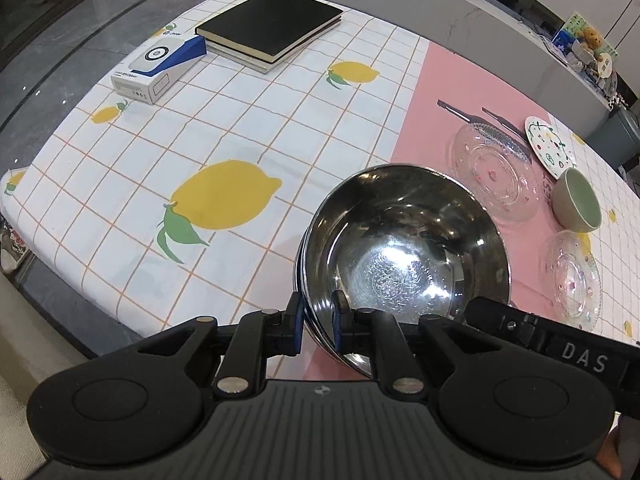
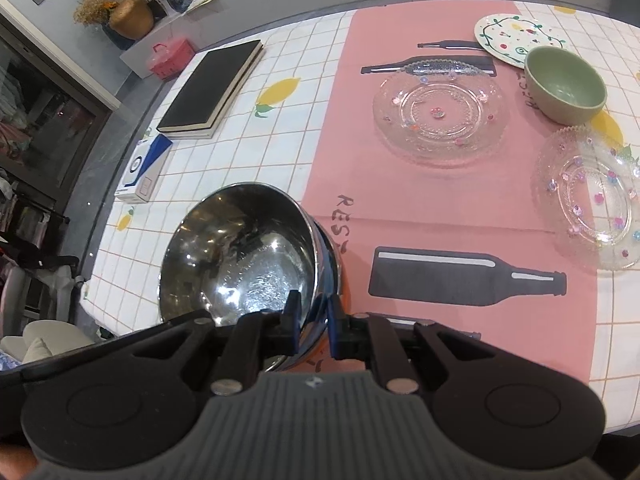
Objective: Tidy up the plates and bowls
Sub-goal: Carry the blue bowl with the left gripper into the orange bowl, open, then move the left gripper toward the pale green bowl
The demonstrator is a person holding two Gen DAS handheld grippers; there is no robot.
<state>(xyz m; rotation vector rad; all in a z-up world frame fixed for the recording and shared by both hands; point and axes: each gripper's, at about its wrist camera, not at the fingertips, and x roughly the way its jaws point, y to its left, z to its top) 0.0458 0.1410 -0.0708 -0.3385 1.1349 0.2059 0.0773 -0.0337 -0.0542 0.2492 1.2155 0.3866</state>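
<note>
Both tools, left (image 1: pixel 316 320) and right (image 2: pixel 313 322), pinched tight on steel bowl (image 1: pixel 404 248) rim, near table (image 1: pixel 240 128) edge. Glass plates (image 2: pixel 438 114), green bowl (image 2: pixel 564 84) far right, not yet stacked.

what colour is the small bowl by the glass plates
Pale green inside, beige outside: the small bowl, clearest in the right wrist view.

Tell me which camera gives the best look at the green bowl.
The right wrist view. There the green bowl sits large and upright on the pink mat, rim and inside fully visible. In the left wrist view the same bowl is smaller, near the right edge and distorted by the fisheye.
</note>
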